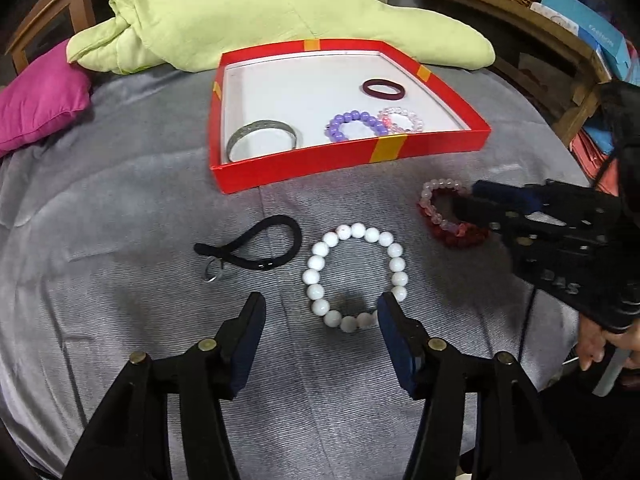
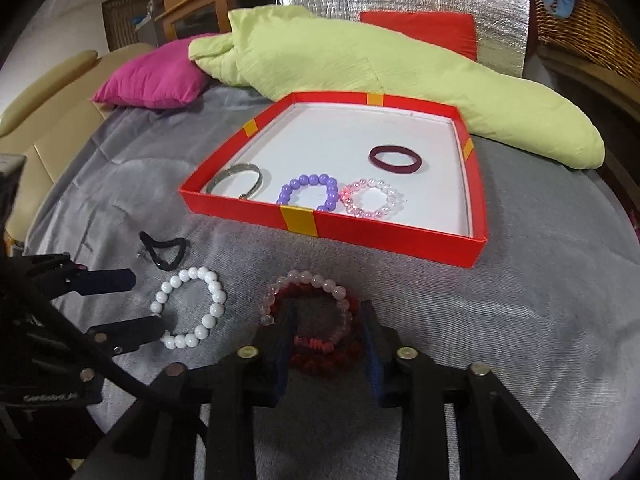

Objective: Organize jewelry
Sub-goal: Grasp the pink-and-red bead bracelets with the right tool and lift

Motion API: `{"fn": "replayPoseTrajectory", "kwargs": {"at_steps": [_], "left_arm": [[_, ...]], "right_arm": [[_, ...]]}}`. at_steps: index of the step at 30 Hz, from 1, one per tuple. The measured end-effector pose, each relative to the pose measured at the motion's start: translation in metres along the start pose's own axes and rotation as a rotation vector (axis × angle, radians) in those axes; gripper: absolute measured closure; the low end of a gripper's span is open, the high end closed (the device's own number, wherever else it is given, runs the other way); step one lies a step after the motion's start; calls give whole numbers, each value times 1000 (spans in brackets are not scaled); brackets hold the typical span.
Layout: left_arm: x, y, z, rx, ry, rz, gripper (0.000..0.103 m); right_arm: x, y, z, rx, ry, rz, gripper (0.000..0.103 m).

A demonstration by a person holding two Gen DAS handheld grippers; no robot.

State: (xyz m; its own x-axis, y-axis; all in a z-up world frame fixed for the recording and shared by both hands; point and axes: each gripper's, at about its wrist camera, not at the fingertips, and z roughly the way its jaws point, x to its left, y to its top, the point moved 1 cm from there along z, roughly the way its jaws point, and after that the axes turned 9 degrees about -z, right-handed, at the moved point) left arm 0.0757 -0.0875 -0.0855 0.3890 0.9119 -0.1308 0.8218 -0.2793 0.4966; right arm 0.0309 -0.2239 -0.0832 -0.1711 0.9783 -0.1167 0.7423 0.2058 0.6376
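Left tool (image 1: 320, 308) spread, straddling white bead bracelet (image 1: 356, 278); right tool (image 2: 326, 320) apparently not yet clamping red bracelet (image 2: 320, 354), box-bound.

Bed covered by a grey spread (image 1: 120, 208). Directly on it: red tray (image 1: 348, 160), white bead bracelet (image 1: 356, 276), pink-and-red bracelets (image 1: 436, 216) in a pile, black cord (image 1: 256, 244) beside a small ring (image 1: 213, 271), green quilt (image 1: 240, 20), magenta pillow (image 1: 40, 96).
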Motion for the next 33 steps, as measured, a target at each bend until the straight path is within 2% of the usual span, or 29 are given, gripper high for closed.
{"fn": "replayPoseTrajectory", "kwargs": {"at_steps": [2, 3, 5, 10, 17, 22, 33], "left_arm": [[-2, 0, 2, 6, -13, 0, 42], [-3, 0, 2, 9, -18, 3, 42], [-5, 0, 5, 16, -24, 9, 42], [-2, 1, 6, 25, -35, -8, 42], [-7, -2, 7, 38, -56, 9, 41], [-10, -2, 7, 44, -67, 10, 37], [-14, -2, 11, 46, -76, 25, 37]], "right_arm": [[1, 1, 5, 6, -10, 4, 83], [1, 2, 8, 19, -11, 6, 84], [2, 2, 14, 42, -19, 10, 95], [1, 4, 6, 11, -28, 13, 95], [-20, 9, -17, -67, 2, 112, 95], [-23, 9, -22, -79, 17, 134, 95], [-21, 11, -30, -100, 40, 145, 95]]}}
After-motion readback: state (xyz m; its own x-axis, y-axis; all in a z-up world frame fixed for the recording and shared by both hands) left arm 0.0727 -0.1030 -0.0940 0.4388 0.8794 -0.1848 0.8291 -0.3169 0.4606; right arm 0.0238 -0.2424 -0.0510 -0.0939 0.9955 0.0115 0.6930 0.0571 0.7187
